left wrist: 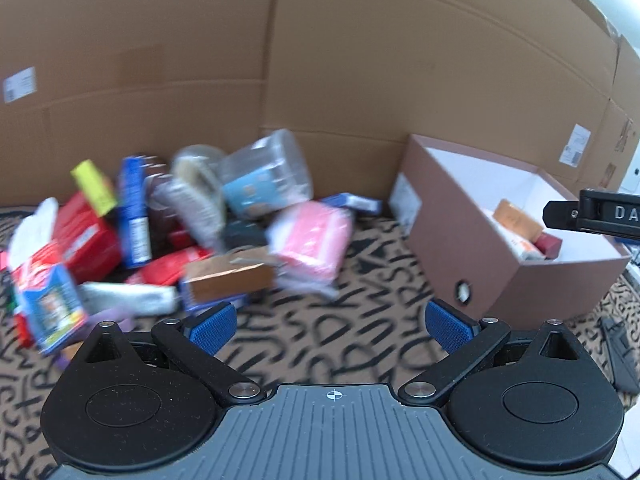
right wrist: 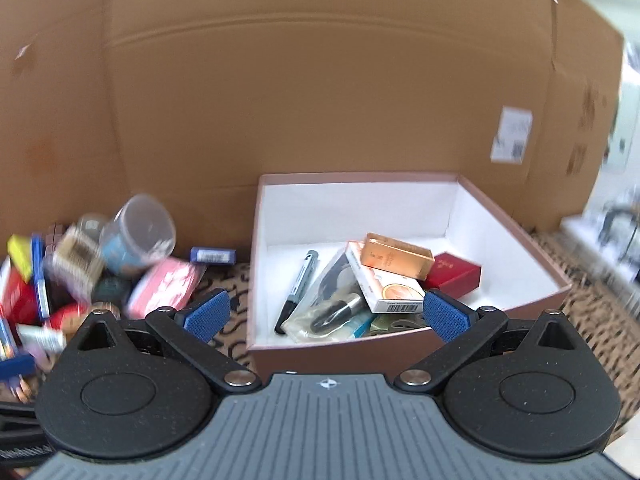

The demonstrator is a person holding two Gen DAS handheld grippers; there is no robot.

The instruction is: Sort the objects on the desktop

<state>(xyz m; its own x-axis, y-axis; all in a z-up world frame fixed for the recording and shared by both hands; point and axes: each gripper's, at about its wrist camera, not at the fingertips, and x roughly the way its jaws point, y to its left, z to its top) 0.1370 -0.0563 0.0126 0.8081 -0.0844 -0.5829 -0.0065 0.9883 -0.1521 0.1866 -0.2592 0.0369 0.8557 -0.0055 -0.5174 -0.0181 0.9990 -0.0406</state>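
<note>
black marker (right wrist: 297, 291) in box (right wrist: 360, 350), tip nearest camera

A tabletop (left wrist: 320, 344) covered in letter-patterned cloth carries a jumbled pile of packages (left wrist: 168, 236) and a brown box (left wrist: 500, 240) well apart.

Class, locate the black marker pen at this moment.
In the right wrist view, the black marker pen lies inside the brown box, on its left side, beside a clear plastic pouch.

I see the jumbled pile of small packages (left wrist: 172, 240) left of the open brown cardboard box (right wrist: 280, 344), which holds a black marker pen (right wrist: 298, 290) and cartons.
</note>
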